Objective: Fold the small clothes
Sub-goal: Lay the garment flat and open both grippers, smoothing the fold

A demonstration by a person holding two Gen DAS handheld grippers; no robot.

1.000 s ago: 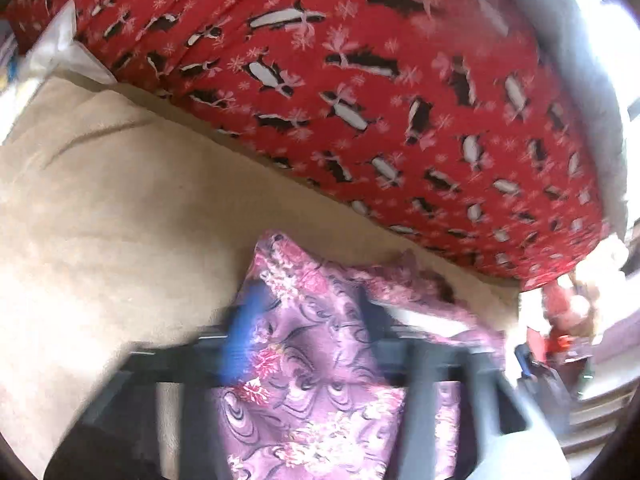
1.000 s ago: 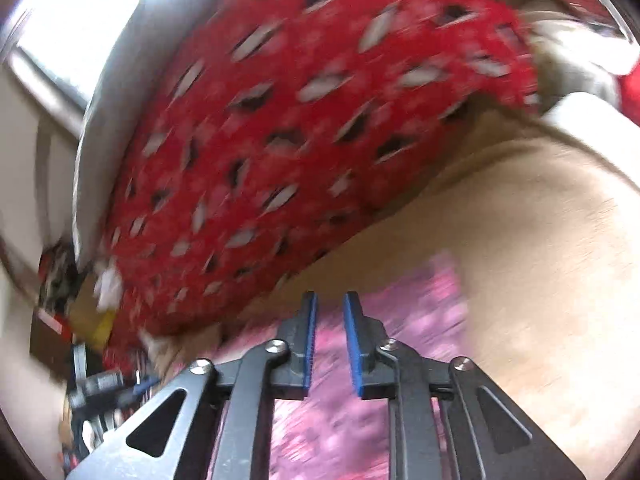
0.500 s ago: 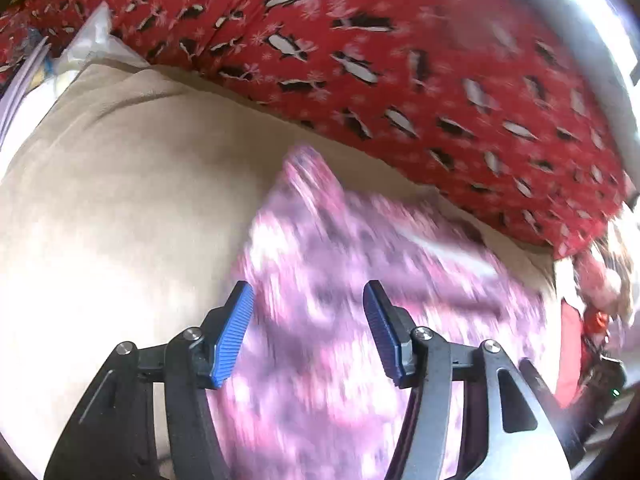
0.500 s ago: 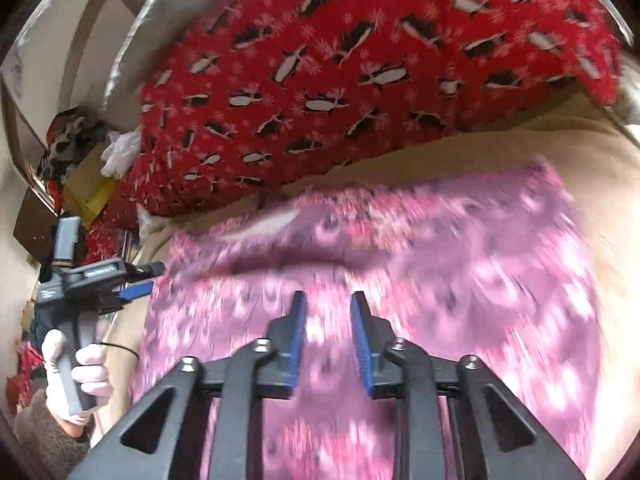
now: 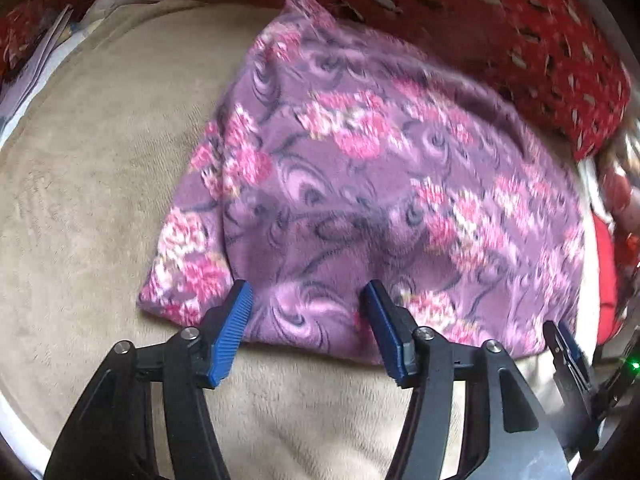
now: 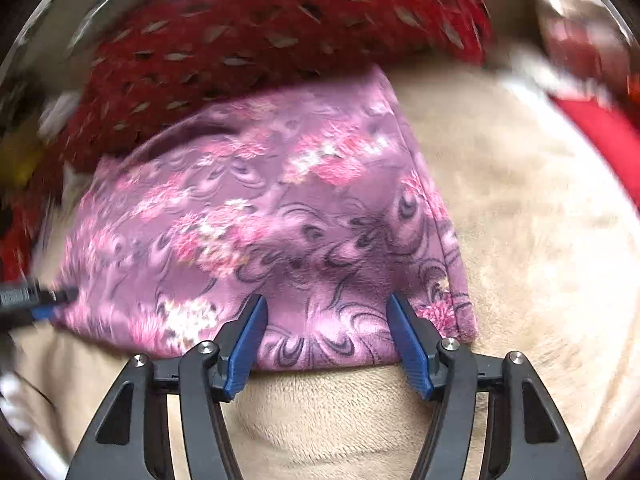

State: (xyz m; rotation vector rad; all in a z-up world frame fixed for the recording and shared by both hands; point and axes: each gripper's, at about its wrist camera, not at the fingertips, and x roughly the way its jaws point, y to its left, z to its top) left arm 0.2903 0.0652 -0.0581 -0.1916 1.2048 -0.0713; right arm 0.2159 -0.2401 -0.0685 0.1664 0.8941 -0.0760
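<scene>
Left gripper (image 5: 306,306): jaws spread wide, holding nothing; they have just been opening a little further. The blue pads (image 5: 230,332) hover over the near edge of the cloth, one near its left corner, with the fabric lying flat below and not pinched.
Right gripper (image 6: 325,322): jaws parted wide and empty, having just been opening. The pads (image 6: 408,340) straddle the cloth's near edge close to its right corner; nothing is pressed between them.
Purple floral garment (image 5: 360,184): soft fleece with pink flowers and dark swirls, lying spread on the beige surface, near edge towards both grippers, far edge against the red fabric.
Beige plush cover (image 5: 92,184): bare around the garment on the left, right and near sides.
Red patterned fabric (image 6: 256,40): bunched up behind the garment, blurred.
Sharpness: both views slightly smeared.
</scene>
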